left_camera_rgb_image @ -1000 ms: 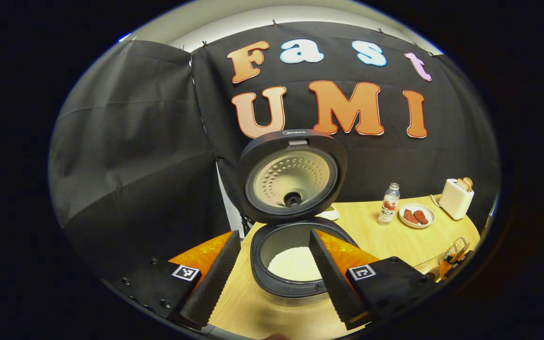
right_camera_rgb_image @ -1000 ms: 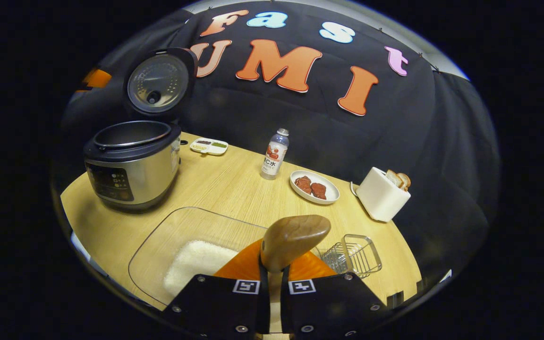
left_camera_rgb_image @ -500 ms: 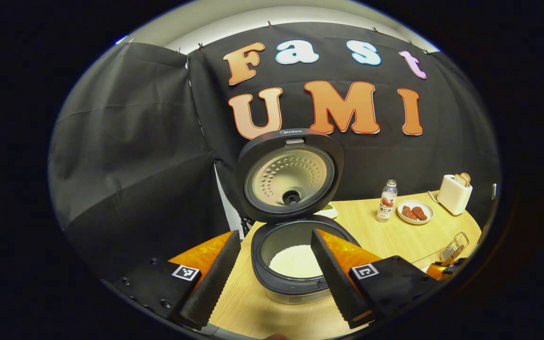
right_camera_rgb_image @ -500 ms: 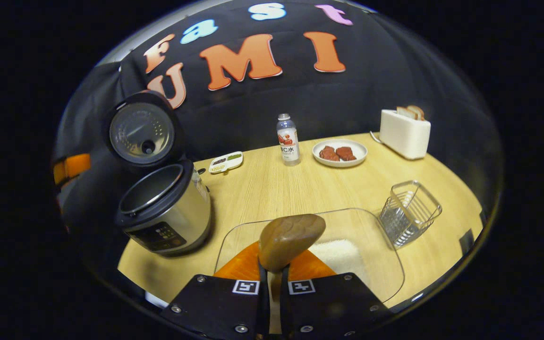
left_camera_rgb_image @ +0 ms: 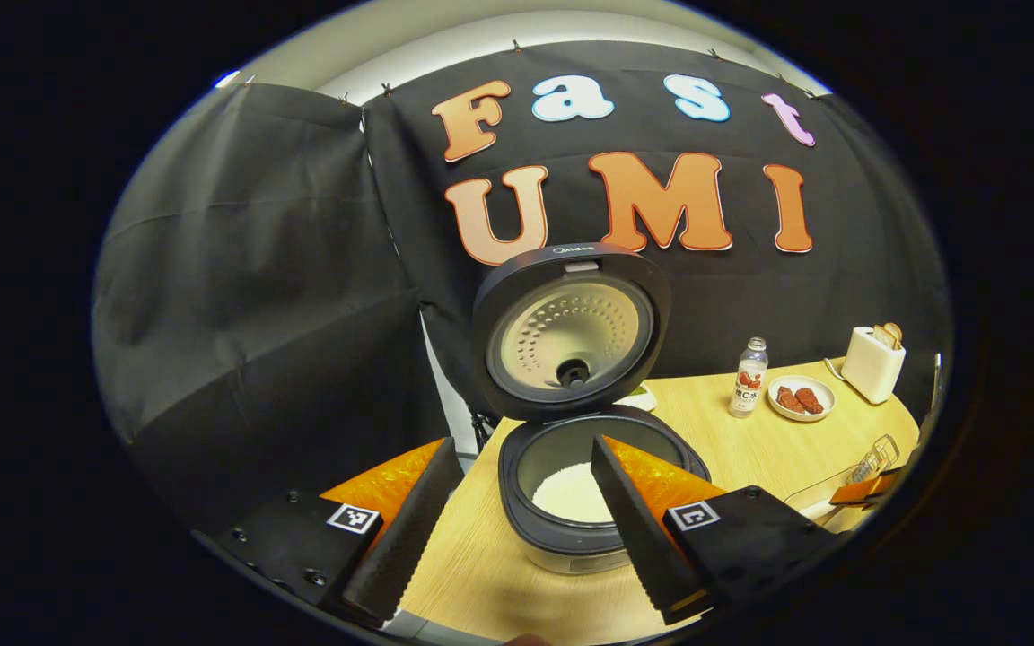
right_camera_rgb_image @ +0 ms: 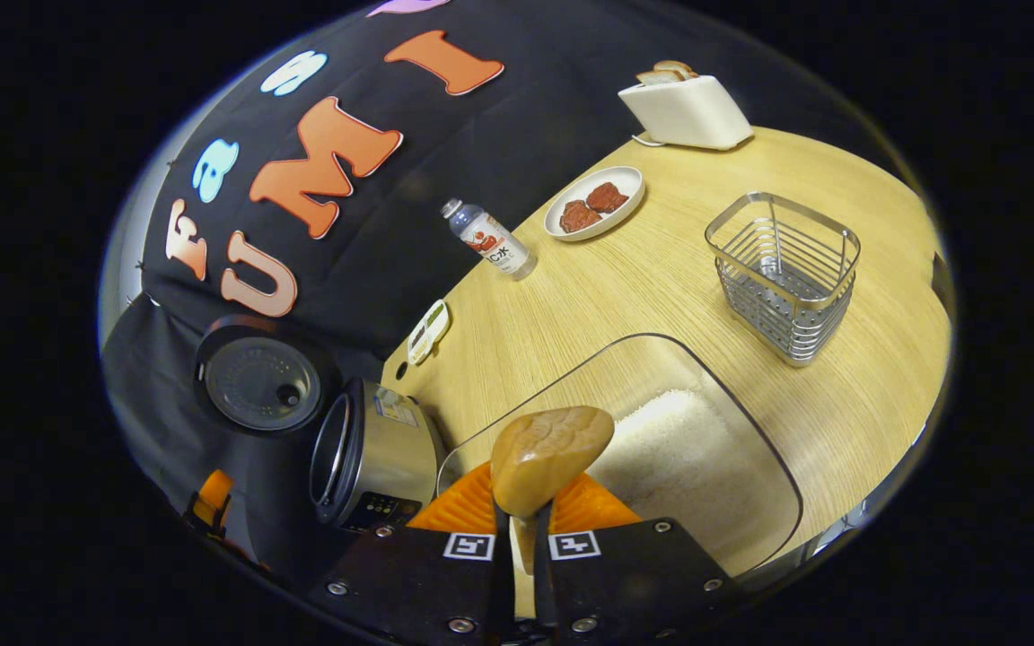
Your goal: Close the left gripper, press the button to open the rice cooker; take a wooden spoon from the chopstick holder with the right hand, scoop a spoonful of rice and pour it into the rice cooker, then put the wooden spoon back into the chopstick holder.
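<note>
The rice cooker [left_camera_rgb_image: 602,529] stands open with its lid [left_camera_rgb_image: 571,334] upright and white rice [left_camera_rgb_image: 571,492] in the pot. My left gripper [left_camera_rgb_image: 524,446] hovers open just in front of it, holding nothing. In the right gripper view, my right gripper [right_camera_rgb_image: 521,525] is shut on the handle of the wooden spoon [right_camera_rgb_image: 551,456]. The spoon's bowl hangs over the glass tray [right_camera_rgb_image: 750,420] of rice [right_camera_rgb_image: 674,449]. The wire chopstick holder [right_camera_rgb_image: 782,269] stands beyond the tray. The cooker [right_camera_rgb_image: 373,458] lies to the left, rolled sideways in this tilted view.
On the wooden table [right_camera_rgb_image: 661,269] stand a drink bottle [right_camera_rgb_image: 490,240], a plate of meat [right_camera_rgb_image: 593,202], a white toaster with bread [right_camera_rgb_image: 686,109] and a small dish [right_camera_rgb_image: 427,330]. Black cloth walls the back and left.
My right gripper has rolled strongly to one side with the spoon, so its view tilts and the rice tray now sits under the spoon's bowl. The left gripper drifted slightly left, still open.
</note>
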A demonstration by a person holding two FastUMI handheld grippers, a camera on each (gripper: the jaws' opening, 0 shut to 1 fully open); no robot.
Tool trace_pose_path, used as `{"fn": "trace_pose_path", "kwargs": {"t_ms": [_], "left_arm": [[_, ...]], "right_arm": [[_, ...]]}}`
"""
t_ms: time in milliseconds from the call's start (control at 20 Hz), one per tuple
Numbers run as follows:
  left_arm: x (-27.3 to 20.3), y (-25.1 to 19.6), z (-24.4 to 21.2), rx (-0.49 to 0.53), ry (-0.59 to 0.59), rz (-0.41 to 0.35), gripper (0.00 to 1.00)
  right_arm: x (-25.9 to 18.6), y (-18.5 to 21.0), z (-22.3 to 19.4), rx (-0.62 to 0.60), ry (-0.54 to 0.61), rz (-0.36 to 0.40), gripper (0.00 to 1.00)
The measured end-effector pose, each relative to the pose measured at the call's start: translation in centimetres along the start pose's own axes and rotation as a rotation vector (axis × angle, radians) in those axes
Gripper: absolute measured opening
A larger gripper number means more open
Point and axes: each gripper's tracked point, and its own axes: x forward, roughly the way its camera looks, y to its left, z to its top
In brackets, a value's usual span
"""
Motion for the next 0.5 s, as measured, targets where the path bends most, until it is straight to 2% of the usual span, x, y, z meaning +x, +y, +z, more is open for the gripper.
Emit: {"fn": "trace_pose_path", "kwargs": {"t_ms": [200, 350, 400, 500], "left_arm": [[0.1, -1.7, 0.5, 0.012, 0.0, -0.027, 1.0], [-0.1, -2.6, 2.6, 0.059, -0.054, -0.041, 1.0], [-0.2, -2.8, 3.1, 0.066, -0.069, -0.05, 0.96], [-0.3, -3.2, 3.7, 0.067, -0.083, -0.066, 0.96]], "right_arm": [[-0.7, -1.1, 1.4, 0.138, 0.01, 0.074, 0.08], [-1.4, -2.0, 3.1, 0.22, -0.023, 0.103, 0.08], [-1.9, -2.2, 3.8, 0.259, -0.034, 0.12, 0.08], [-3.2, -2.4, 5.8, 0.35, -0.068, 0.168, 0.08]]}}
